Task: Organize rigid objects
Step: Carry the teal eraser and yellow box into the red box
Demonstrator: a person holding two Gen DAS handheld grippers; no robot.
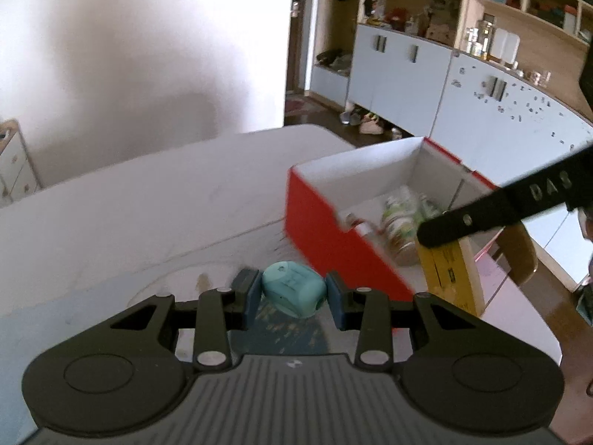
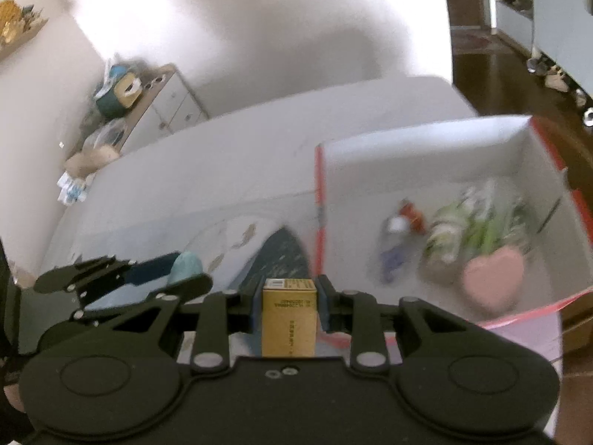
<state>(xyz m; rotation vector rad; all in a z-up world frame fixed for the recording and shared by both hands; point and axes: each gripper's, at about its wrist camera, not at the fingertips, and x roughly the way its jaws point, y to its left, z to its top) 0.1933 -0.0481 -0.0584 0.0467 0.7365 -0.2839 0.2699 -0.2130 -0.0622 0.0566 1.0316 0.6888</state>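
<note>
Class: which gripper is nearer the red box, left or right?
Right. The right gripper, holding a yellow carton, is at the red box's near wall; the left gripper, holding a teal block, sits farther left.

Right gripper (image 2: 289, 306) clamped on yellow box (image 2: 289, 319), bottom center. Left gripper (image 2: 174, 272) at lower left, gripping teal object (image 2: 186, 265). Red-edged white box (image 2: 426, 170) at right holds blurry bottles (image 2: 444, 233) and pink heart-shaped item (image 2: 494, 280). White table (image 2: 222, 170) beneath.

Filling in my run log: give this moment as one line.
left gripper: shut on teal block | right gripper: shut on yellow box | red box: open, bottles inside
</note>
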